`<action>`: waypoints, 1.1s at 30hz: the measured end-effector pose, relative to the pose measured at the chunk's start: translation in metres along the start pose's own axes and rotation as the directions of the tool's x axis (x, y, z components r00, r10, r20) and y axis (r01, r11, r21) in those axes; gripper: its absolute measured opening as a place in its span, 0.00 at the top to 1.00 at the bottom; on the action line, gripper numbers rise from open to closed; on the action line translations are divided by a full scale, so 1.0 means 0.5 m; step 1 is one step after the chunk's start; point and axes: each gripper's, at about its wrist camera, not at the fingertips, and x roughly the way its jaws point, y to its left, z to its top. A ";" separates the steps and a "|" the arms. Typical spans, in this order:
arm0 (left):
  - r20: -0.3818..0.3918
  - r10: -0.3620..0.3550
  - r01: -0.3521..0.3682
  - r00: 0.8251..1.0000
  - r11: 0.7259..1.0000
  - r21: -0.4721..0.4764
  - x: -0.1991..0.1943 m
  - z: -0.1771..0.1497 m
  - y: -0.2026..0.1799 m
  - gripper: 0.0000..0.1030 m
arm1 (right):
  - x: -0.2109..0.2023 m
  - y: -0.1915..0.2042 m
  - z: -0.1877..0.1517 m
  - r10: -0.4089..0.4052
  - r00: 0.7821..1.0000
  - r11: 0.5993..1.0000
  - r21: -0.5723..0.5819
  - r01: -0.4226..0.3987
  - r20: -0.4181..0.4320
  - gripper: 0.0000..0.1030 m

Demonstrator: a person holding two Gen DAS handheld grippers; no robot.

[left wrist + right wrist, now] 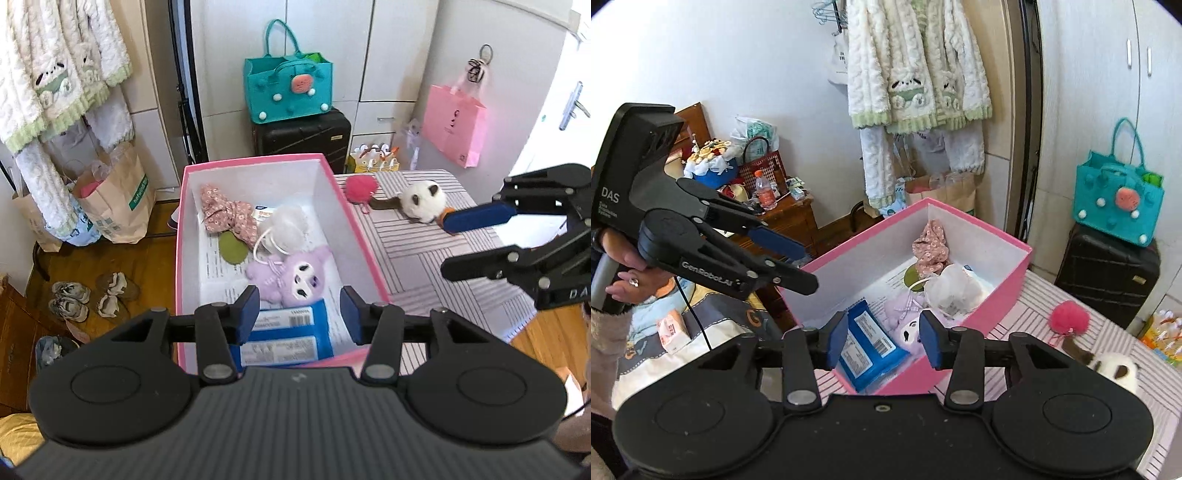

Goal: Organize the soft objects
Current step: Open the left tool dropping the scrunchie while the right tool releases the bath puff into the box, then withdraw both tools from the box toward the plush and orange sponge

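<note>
From the left wrist camera, the left gripper [298, 312] is tilted downward over the near end of the pink box [183, 229], its blue pads [246, 314] standing part-way apart with nothing clamped between them. Seen through the gap, inside the box, are a blue packet [286, 334] at the near end and a purple plush [291, 275] just beyond it. Farther in lie a white pouch [286, 227], a green pad [232, 248] and a floral pink cloth [227, 216]. To the right of the box, on the striped cloth surface [432, 258], a pink pom-pom [360, 189] sits near the box wall and a white-and-brown plush [423, 203] lies beside it. The right gripper [448, 245] reaches in from the right edge above that surface, pointing left, with its fingers apart and empty; its upper blue pad ends close to the white-and-brown plush in the picture.

From the right wrist camera, the right gripper [883, 339] also slants down toward the pink box [1004, 306], jaws part-open and holding nothing, the blue packet [870, 345] and purple plush [905, 319] showing between the pads. The left gripper [809, 266] comes in from the left, held by a hand [628, 271] in a pale sleeve, fingers apart and empty, pointing at the box's left wall. The pink pom-pom [1069, 317] and white-and-brown plush [1115, 369] lie on the striped surface to the right.
</note>
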 end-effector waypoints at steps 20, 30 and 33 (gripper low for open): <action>0.006 -0.030 0.029 1.000 0.987 0.159 -0.078 -0.106 -0.176 0.38 | -0.168 0.068 -0.133 -0.073 0.997 0.995 -0.061 0.075 0.034 0.30; -0.027 -0.083 0.087 0.996 0.981 0.172 -0.036 -0.150 -0.228 0.31 | -0.193 0.057 -0.224 -0.091 0.995 0.995 -0.045 0.092 0.030 0.26; -0.038 -0.091 0.096 0.995 0.982 0.163 -0.013 -0.157 -0.235 0.29 | -0.189 0.038 -0.252 -0.096 0.995 0.995 -0.029 0.097 0.022 0.23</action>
